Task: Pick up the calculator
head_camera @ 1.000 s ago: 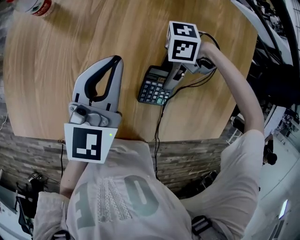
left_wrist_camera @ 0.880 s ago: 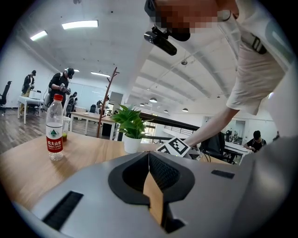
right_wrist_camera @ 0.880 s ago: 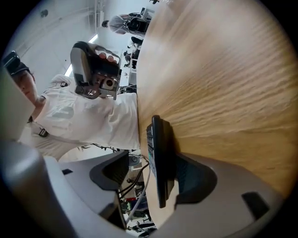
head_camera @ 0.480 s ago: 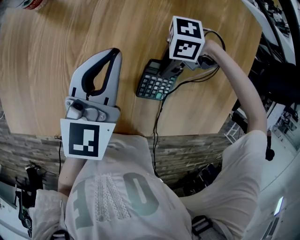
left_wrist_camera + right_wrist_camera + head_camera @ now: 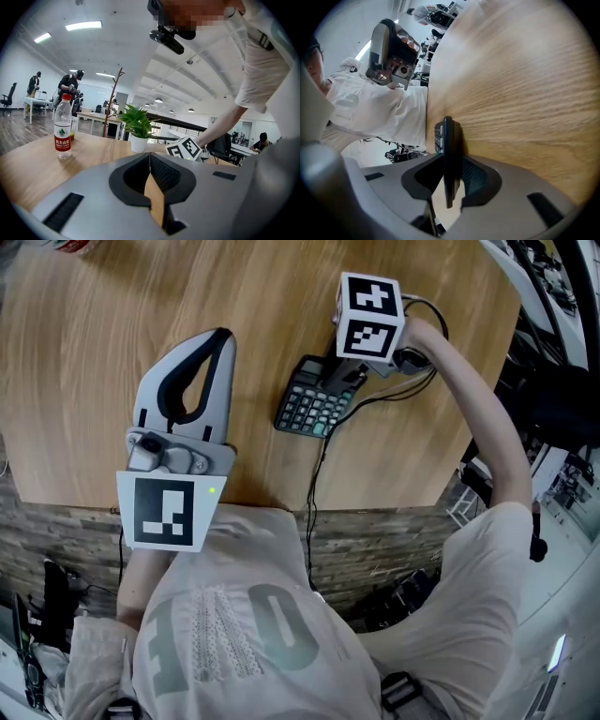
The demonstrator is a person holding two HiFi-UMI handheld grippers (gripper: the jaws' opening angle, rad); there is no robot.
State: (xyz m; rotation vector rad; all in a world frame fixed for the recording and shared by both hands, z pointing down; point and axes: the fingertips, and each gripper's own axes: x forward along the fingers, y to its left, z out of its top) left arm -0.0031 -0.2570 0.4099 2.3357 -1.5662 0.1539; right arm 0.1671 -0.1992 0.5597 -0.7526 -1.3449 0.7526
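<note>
A dark calculator [image 5: 314,409] with grey and green keys lies on the round wooden table [image 5: 112,306], right of centre. My right gripper [image 5: 339,390] reaches down onto its far right end. In the right gripper view the calculator [image 5: 451,159] stands edge-on between the jaws, which are closing and press on both its faces. My left gripper [image 5: 223,334] rests over the table to the left of the calculator, apart from it. Its jaws meet at the tips [image 5: 150,158] with nothing between them.
A black cable [image 5: 319,474] runs from the right gripper over the table's near edge. A water bottle [image 5: 62,123] and a potted plant [image 5: 138,125] stand on the far side of the table. People and desks are in the room beyond.
The right gripper's jaws have come together round the calculator's end. The left gripper has hardly moved.
</note>
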